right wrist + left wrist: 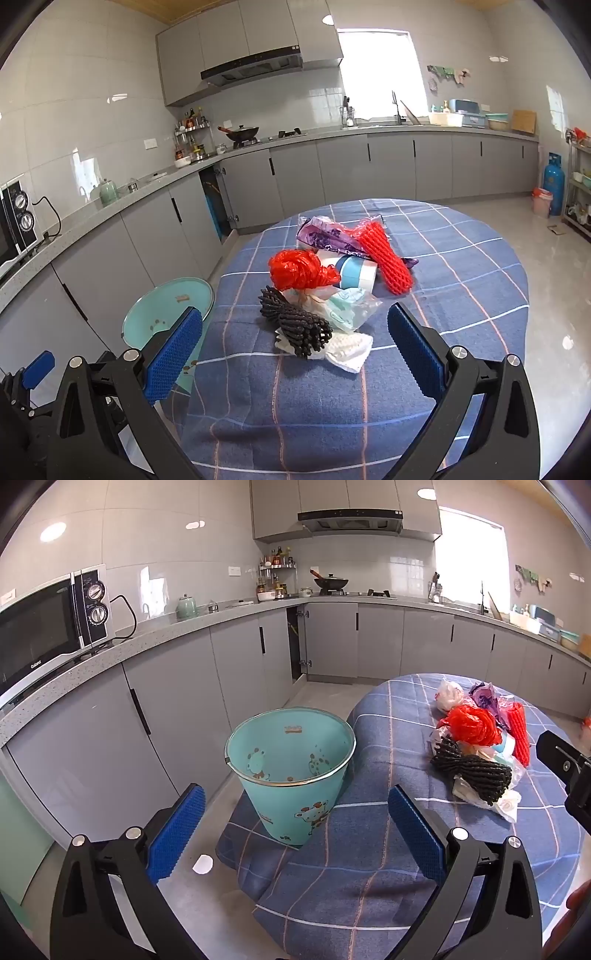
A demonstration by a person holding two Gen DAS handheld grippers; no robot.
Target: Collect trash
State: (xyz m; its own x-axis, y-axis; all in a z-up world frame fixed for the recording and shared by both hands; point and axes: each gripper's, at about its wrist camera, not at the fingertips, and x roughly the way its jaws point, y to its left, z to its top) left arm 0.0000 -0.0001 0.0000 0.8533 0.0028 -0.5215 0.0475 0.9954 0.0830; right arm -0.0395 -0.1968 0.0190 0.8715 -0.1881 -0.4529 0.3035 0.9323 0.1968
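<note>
Trash pile (325,291) ahead of right claw (295,343) | bin (291,771) ahead of left claw (295,823) | both agape

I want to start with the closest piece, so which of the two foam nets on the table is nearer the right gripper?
The black foam net, at the near edge of the pile. The red foam net lies farther back, on the far side.

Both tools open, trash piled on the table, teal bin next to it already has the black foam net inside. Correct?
Not quite. The black foam net lies in the trash pile on the table, not in the teal bin; the left wrist view shows the bin holding no trash. Left tool and right tool are open.
</note>
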